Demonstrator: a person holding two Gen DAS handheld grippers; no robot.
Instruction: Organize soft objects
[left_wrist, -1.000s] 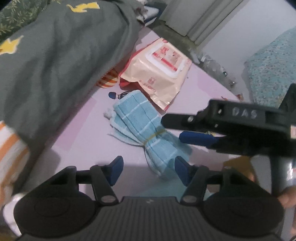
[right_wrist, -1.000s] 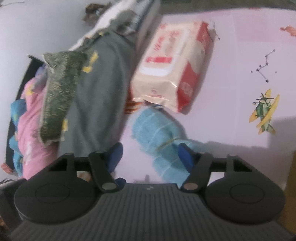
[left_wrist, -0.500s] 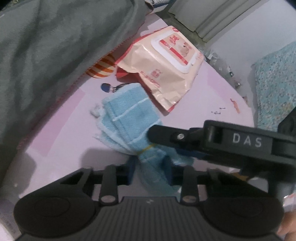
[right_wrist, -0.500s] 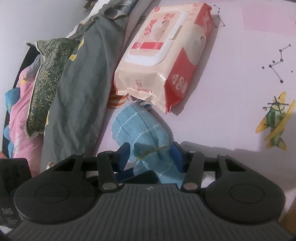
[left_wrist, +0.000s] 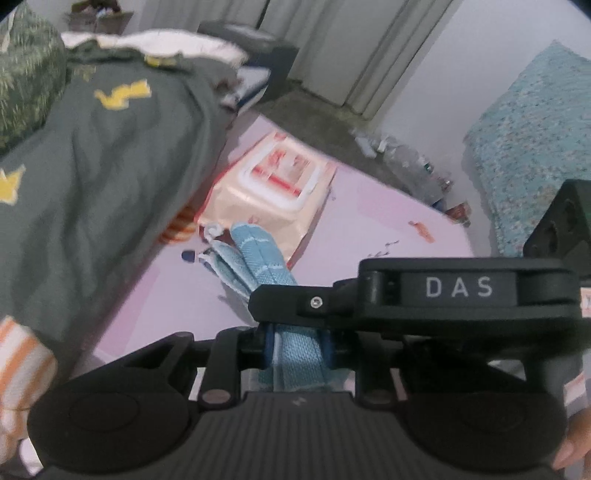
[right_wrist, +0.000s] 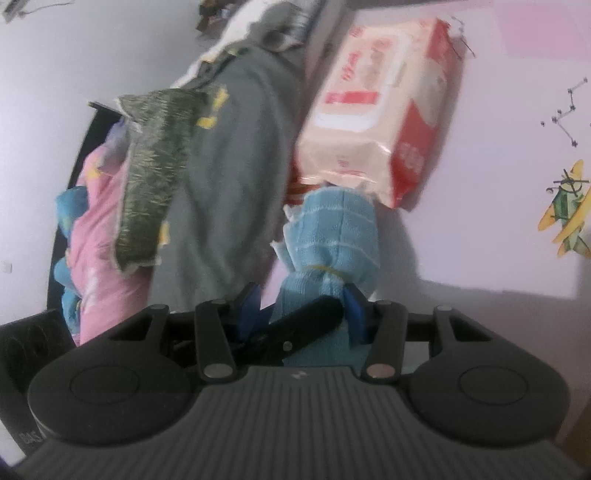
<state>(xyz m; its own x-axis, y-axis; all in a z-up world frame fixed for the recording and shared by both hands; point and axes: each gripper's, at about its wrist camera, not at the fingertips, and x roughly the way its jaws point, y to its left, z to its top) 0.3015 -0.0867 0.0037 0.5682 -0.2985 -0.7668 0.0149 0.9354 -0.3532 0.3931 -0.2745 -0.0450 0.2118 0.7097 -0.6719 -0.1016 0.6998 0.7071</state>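
Left wrist view shows the left gripper (left_wrist: 297, 349) clenched on a light blue woven cloth bundle bound with a thin yellow band (left_wrist: 264, 258), which rises toward twelve o'clock from between the blue pads. Across it from three o'clock lies the black right gripper (left_wrist: 295, 301) marked DAS. A peach and red wet-wipe pack (left_wrist: 273, 192) lies beyond on the pink printed mat (left_wrist: 369, 225), with a grey quilt with yellow figures (left_wrist: 110, 155) at ten o'clock.

Right wrist view shows the right gripper (right_wrist: 303, 310) grasping the same bundle (right_wrist: 332, 240) just below its band, the left finger (right_wrist: 306, 321) crossing from eight o'clock.
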